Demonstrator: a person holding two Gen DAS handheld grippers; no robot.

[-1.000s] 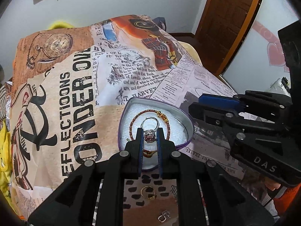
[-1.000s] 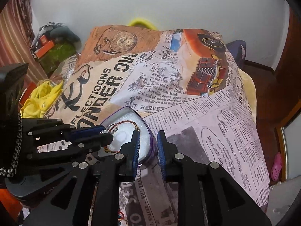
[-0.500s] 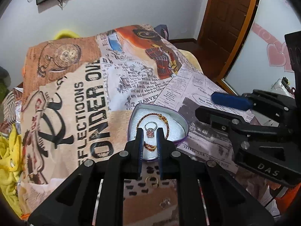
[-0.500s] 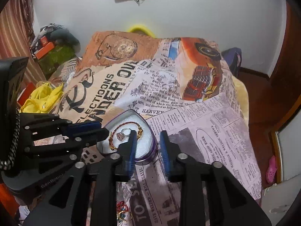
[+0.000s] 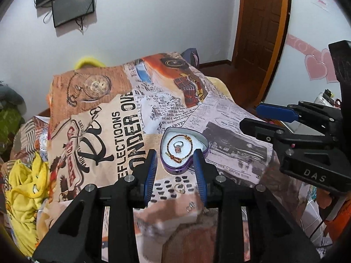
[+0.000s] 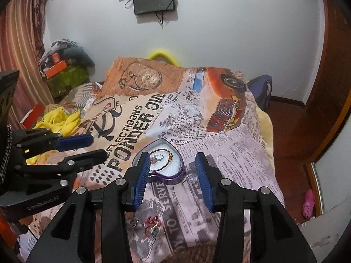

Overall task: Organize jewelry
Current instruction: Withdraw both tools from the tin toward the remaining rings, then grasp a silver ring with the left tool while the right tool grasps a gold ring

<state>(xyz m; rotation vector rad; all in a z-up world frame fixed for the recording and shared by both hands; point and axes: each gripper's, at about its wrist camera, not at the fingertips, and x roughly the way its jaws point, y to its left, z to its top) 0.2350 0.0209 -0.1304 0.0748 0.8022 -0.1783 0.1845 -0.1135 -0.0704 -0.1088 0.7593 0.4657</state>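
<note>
Left tongs (image 5: 175,171) hang released and empty above the bed (image 5: 230,118), their blue pads either side of the near tip of the heart-shaped tin (image 5: 203,139). Inside the tin lie a stone ring (image 5: 178,146) and a beaded bracelet (image 5: 190,151). Nearer the camera, a gold ring (image 5: 179,188) and a small earring (image 5: 190,206) wait loose on the bedspread. Right tongs (image 6: 173,179) are likewise spread wide, holding nothing, with a jumble of trinkets (image 6: 153,228) below them. One piece looks just delivered; the next move calls for dropping onto a loose item and pinching it finely.
</note>
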